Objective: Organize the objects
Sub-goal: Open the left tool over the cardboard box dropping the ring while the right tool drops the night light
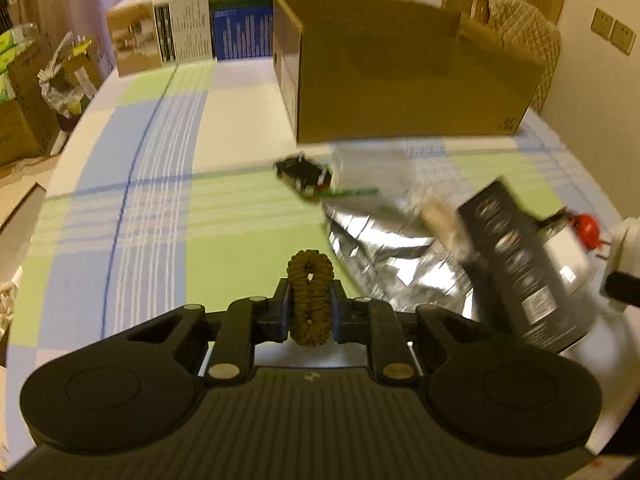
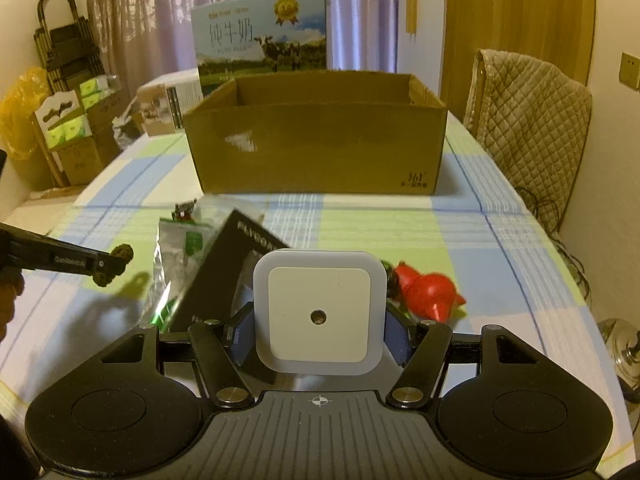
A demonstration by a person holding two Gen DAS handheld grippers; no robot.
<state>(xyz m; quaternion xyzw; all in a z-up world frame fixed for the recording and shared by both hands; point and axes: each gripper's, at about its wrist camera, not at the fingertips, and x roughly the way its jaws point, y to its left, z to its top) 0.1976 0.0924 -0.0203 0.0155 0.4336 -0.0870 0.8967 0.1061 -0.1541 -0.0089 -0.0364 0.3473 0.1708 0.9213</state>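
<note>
Open brown cardboard box [image 2: 316,148] stands ahead of both grippers, evidently the collection point. Right gripper [image 2: 319,330] clamps a white square night-light [image 2: 319,310]; left gripper [image 1: 310,312] pinches a brown braided ring [image 1: 310,300], both lifted for transfer.

Left gripper [image 1: 310,304]: jaws closed on brown braided ring [image 1: 310,296], held upright above checked tablecloth [image 1: 160,200]. Open cardboard box [image 1: 400,76] placed toward far edge. Foil pouch [image 1: 384,236], black carton [image 1: 516,260], small black part [image 1: 304,172] grouped near right edge; detail blurred.
</note>
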